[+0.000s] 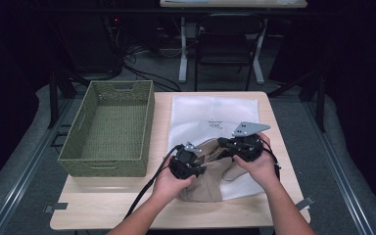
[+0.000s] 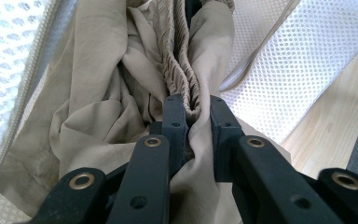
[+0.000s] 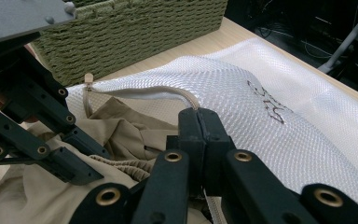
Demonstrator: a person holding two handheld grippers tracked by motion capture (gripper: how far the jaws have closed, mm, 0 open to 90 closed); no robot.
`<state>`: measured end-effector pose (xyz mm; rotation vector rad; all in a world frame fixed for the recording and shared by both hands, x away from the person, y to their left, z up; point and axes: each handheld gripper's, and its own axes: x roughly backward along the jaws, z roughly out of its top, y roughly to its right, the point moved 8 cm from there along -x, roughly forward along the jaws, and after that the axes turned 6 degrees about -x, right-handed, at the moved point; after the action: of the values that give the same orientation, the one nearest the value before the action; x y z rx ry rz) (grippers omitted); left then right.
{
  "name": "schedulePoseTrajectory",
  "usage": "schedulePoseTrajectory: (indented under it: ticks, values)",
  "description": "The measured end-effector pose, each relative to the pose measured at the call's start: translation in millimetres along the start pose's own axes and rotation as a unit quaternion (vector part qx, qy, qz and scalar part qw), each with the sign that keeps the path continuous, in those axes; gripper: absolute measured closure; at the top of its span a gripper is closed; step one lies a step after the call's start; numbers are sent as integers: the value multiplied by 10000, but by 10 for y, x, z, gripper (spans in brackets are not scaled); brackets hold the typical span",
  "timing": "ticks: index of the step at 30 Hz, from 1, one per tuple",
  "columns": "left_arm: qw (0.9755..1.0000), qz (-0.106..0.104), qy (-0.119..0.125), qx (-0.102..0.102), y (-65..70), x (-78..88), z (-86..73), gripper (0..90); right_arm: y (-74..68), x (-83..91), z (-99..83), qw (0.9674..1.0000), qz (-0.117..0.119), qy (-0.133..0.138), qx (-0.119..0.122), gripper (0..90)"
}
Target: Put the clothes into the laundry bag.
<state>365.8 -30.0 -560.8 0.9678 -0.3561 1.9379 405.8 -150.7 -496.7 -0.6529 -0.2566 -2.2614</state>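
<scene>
A beige garment (image 1: 208,183) lies crumpled at the mouth of a white mesh laundry bag (image 1: 210,110) on the wooden table (image 1: 127,205). In the left gripper view, my left gripper (image 2: 196,114) is shut on the garment's (image 2: 102,102) gathered elastic band, with the mesh bag (image 2: 284,60) on both sides. My right gripper (image 3: 199,119) is shut on the bag's (image 3: 270,126) zipper edge, just above the garment (image 3: 121,130). From above, the left gripper (image 1: 200,165) and the right gripper (image 1: 223,143) sit close together over the bag's opening.
A green woven basket (image 1: 110,127), empty, stands on the table's left half, close to the bag. In the right gripper view it (image 3: 135,32) rises behind the left gripper (image 3: 95,163). A chair (image 1: 227,39) and desk legs stand beyond the far edge.
</scene>
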Motion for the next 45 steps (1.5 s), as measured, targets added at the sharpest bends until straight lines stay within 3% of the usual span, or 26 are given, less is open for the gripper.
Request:
schedulePoseTrajectory:
  ticks: [13,29,36,37,40,45]
  values:
    - [9999,109,22,-62,-18,-54,148,806,-20,0,5,10000,24,0,23,896]
    - [9993,263,240,136,-141,-128,377,806,-34,-10,3,10000,37,-16,32,896]
    - [9982,200,403,387,-203,-198,423,798,-18,-9,-7,10000,36,-7,3,896]
    - [9986,197,367,327,-206,-194,416,795,-14,-9,-10,10000,32,-6,-11,896]
    - [9986,216,401,282,-189,-162,410,762,2,-4,-15,10000,35,-4,-25,896]
    - [9979,162,581,238,-123,-28,416,629,3,-5,-15,10000,35,5,-22,895]
